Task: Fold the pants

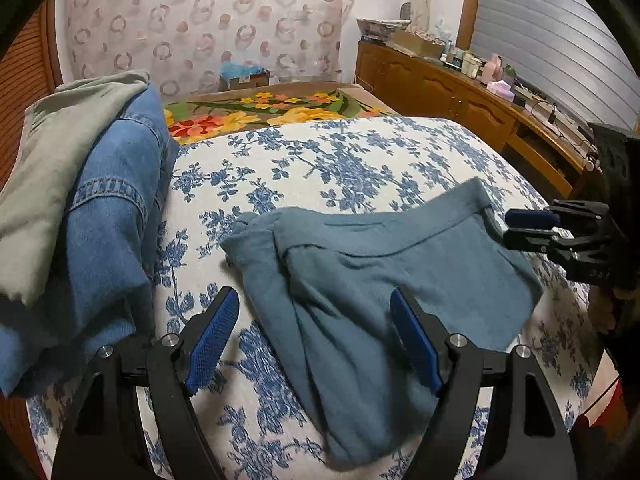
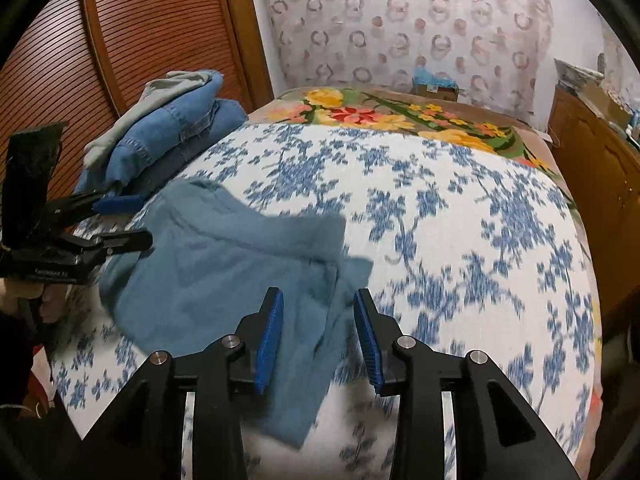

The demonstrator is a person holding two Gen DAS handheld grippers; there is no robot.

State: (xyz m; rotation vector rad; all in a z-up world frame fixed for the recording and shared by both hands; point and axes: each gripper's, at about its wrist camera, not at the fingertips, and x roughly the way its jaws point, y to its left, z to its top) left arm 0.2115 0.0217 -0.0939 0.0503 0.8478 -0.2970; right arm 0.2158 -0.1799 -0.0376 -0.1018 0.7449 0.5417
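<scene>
Teal pants [image 1: 360,280] lying partly folded on floral bed [image 1: 320,160], left gripper [image 1: 316,336] fingers spread wide above them, right gripper [image 2: 318,336] fingers parted, gripping nothing, jeans pile [image 1: 112,208] beside.

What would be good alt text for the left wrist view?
Teal pants lie partly folded on a blue-flowered bedspread, with the open left gripper just above them. The right gripper is at their right edge, and a pile of folded clothes sits at left.
</scene>
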